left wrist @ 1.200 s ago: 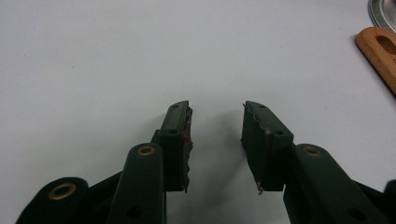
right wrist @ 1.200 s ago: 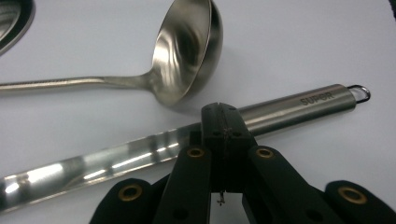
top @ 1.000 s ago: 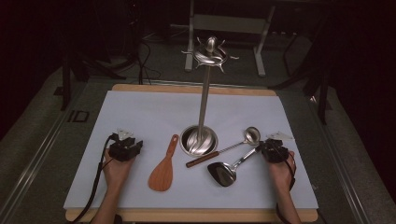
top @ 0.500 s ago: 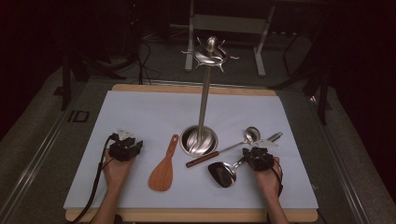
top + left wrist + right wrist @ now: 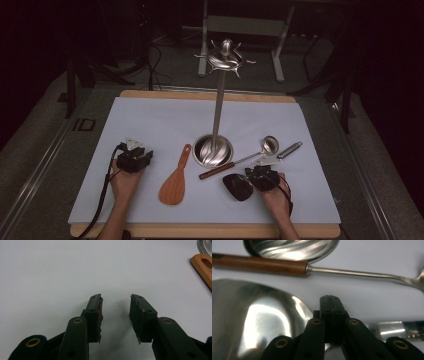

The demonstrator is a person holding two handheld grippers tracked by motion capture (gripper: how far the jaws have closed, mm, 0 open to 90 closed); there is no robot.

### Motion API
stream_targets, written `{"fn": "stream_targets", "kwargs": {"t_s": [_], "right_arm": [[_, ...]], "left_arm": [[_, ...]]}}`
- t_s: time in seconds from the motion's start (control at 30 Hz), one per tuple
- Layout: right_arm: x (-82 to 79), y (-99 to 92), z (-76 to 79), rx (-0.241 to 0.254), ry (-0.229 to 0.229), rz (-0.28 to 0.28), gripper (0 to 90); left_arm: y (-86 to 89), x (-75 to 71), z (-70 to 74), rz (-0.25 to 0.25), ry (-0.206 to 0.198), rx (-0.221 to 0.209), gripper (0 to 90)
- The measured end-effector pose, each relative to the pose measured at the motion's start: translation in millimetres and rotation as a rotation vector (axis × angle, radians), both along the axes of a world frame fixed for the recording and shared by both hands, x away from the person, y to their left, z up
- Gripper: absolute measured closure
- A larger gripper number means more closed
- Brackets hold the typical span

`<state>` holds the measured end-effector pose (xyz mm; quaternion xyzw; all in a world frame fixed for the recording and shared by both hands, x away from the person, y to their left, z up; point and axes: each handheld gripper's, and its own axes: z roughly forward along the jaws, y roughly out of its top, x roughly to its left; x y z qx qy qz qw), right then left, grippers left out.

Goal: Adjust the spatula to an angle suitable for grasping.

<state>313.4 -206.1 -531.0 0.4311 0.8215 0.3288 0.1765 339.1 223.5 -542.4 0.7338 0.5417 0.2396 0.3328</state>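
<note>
High view sits above the near edge, looking forward and down over the whole table (image 5: 150, 120). Both gripper views skim low and close; the right one shares the ladle (image 5: 262, 265) (image 5: 240, 160) with it.

A dim lab or studio: a white-covered table (image 5: 150, 120) on grey carpet (image 5: 45, 150), cables (image 5: 155, 65) and metal stand legs (image 5: 240, 25) behind its far edge.

1. The white sheet (image 5: 150, 120) lies bare ahead of the left gripper (image 5: 134, 159), giving open passage toward the far edge.
2. To that gripper's right, the wooden spatula (image 5: 174, 179) blocks the way.
3. The tall stand (image 5: 218, 100) and its round base (image 5: 212, 150) fill the middle.
4. Ahead of the right gripper (image 5: 261, 176), the dark spoon bowl (image 5: 238, 186) and the ladle (image 5: 240, 159) crowd close.
5. The far right of the sheet lies bare.
</note>
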Motion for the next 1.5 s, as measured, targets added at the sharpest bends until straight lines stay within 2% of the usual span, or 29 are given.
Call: {"fn": "stream_targets", "kwargs": {"t_s": [0.2,0.47,0.77,0.97,1.1,1.2,1.27,1.4,1.5], "right_arm": [[-4.2,-3.3,4.4,-0.044,0.028,0.047,90.0],[-13.9,-14.8,7.1,-0.066,0.050,0.079,90.0],[-30.0,-42.9,10.9,-0.092,0.087,0.089,90.0],[-38.2,-62.3,12.3,-0.087,0.110,0.080,90.0],[-40.5,-72.6,12.7,-0.074,0.117,0.056,90.0],[-41.2,-76.9,13.4,-0.042,0.136,0.026,89.9],[-40.2,-77.1,14.0,-0.041,0.130,0.012,86.4],[-32.3,-77.2,17.5,-0.061,0.115,-0.038,82.3],[-21.0,-81.6,23.5,-0.050,0.099,-0.094,77.9]], "left_arm": [[0.0,0.0,0.0,-0.001,0.000,0.000,62.0],[0.0,-0.1,0.0,-0.002,0.000,0.001,61.9],[-0.2,-0.1,0.0,-0.002,0.000,0.002,61.8],[-0.5,-0.2,0.0,-0.002,0.000,0.004,61.8],[-0.6,-0.2,0.0,-0.002,0.000,0.004,61.8],[-0.7,-0.2,0.0,-0.002,0.000,0.006,61.8],[-0.7,-0.2,0.0,-0.002,0.000,0.006,61.8],[-0.6,-0.1,0.0,-0.002,0.000,0.005,61.8],[-0.4,0.0,0.0,-0.003,0.001,0.004,61.7]]}}
